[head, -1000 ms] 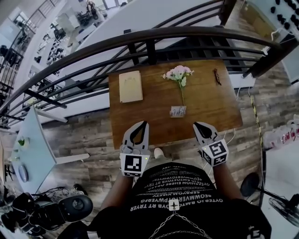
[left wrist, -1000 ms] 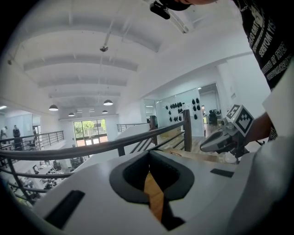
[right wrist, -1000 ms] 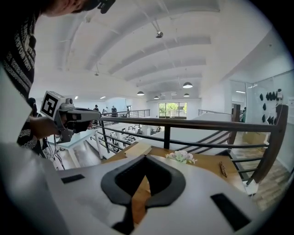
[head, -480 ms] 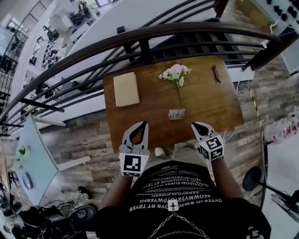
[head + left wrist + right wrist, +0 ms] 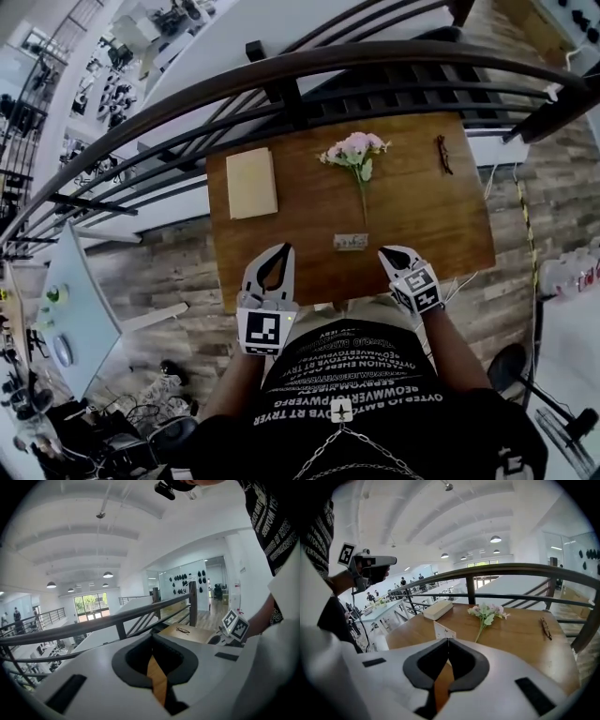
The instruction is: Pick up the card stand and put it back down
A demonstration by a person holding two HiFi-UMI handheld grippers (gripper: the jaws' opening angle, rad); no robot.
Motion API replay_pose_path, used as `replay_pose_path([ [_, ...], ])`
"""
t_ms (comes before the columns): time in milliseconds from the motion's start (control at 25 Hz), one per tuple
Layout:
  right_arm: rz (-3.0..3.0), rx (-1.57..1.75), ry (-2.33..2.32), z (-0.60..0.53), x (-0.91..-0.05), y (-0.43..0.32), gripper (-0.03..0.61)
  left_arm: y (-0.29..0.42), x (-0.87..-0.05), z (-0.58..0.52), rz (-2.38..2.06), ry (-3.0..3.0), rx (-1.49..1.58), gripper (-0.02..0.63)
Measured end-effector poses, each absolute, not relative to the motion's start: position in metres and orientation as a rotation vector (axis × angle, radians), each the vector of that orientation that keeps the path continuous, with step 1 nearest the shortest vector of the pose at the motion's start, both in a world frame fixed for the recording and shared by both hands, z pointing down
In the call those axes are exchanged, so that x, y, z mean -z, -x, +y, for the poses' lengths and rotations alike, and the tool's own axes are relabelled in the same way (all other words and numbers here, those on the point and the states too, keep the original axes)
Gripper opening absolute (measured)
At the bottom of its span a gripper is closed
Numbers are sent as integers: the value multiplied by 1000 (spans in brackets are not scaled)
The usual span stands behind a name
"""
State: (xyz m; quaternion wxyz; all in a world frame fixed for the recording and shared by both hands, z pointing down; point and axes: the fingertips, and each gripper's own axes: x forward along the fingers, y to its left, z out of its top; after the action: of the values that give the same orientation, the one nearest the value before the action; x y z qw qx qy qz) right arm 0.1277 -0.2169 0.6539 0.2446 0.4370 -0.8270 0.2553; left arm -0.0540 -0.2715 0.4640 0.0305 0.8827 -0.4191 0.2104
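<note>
Wood-toned tabletop fills the head view, and the card stand (image 5: 351,242) is seen upright on the wooden table (image 5: 422,220), just past the cut end of the flower sprig (image 5: 354,150), on the person's side of it. From the right gripper view the card stand (image 5: 443,631) is shown as a thin white panel, well short of the flower sprig (image 5: 487,613).

Both tools are held back from the sprig, at the table's near edge. The left gripper (image 5: 281,251) is poised to the sprig's left and the right gripper (image 5: 385,251) to its right. The left gripper (image 5: 152,641) is clenched with nothing caught between its tips. The right gripper (image 5: 448,640) is likewise pressed closed and empty, so no contact with the stand is made yet.

As for handling, the stand is judged light and fairly stiff. It is probably easy to tip or skid on the smooth wood. A pinch across its thin upper edge, one pad on each flat face, is judged the safest hold, with modest pressure to avoid bending it.

Faint marks are made out on the card's face, but nothing can be read. Rows of white lettering on the black shirt (image 5: 356,375) are too warped to be spelled out. Only square patterns are carried on the marker cubes (image 5: 263,330), and no brand is seen.
</note>
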Motion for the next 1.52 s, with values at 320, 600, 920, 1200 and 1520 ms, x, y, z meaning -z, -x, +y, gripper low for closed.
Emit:
replay_pose_path([
  [320,-2315,-729,-974,-229,-701,-120,97,53,-476,-287,-1355,-2636,-721,20],
  [600,-2304,-743,-856,-236,-738,-117,162,60,-484,-291,-1411,-2553,-781,20],
  [920,-2274,-766,-775,-243,-777,-109,204,72,-497,-288,-1442,-2487,-847,20],
  [1200,-2303,-740,-764,-254,-792,-94,221,74,-497,-285,-1440,-2469,-882,20],
  [1520,-2323,-658,-809,-259,-800,-84,193,76,-503,-274,-1421,-2471,-887,20],
])
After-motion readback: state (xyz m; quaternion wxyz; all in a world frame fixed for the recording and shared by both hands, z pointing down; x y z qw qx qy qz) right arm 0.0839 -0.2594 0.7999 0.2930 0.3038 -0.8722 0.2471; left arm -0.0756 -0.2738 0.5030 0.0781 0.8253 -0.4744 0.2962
